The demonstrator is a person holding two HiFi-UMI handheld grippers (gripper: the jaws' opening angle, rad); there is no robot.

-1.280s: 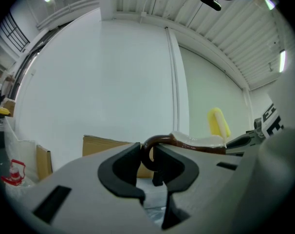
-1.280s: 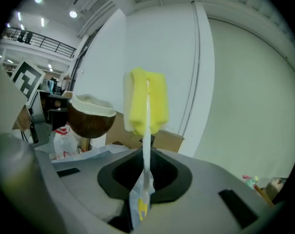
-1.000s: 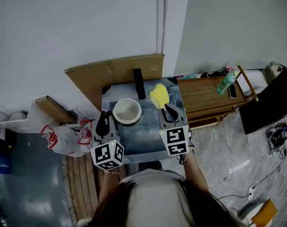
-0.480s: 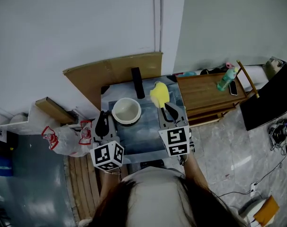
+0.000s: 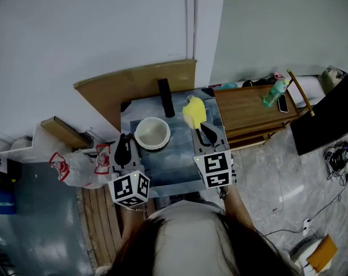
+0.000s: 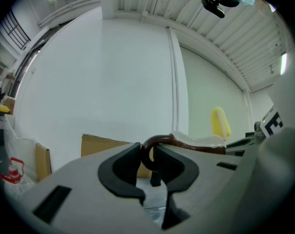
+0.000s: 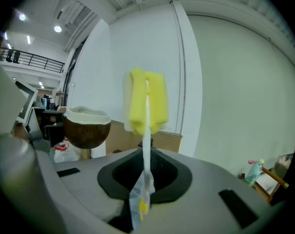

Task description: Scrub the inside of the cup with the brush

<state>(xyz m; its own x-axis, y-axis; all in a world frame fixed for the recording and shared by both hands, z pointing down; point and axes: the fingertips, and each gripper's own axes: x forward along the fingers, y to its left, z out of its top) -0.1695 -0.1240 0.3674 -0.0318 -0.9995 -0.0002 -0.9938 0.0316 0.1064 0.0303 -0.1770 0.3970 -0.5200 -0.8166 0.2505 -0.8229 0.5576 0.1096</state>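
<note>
The left gripper (image 6: 146, 162) has its fingers (image 6: 119, 167) pinched narrow on the cup (image 5: 152, 133) by its brown loop handle (image 6: 148, 147) alone. A sideways push from scrubbing could, I judge, twist the cup in that grip or tilt it. The right gripper (image 7: 146, 172) is nipped nearly closed on the thin white stem of the brush (image 7: 146, 106), near the stem's tail end. With so long a lever, pressure on the yellow sponge head (image 5: 194, 112) could make the stem pivot or slide between the fingers. The head also looks broad and could catch the rim.

The cup is over the table (image 5: 180, 165), mouth up, just left of the brush; whether it rests there I cannot tell. The brush's long axis runs along the right gripper's line, away from the person. Its head points toward the wall, beside the cup and apart from it, not into it.
</note>
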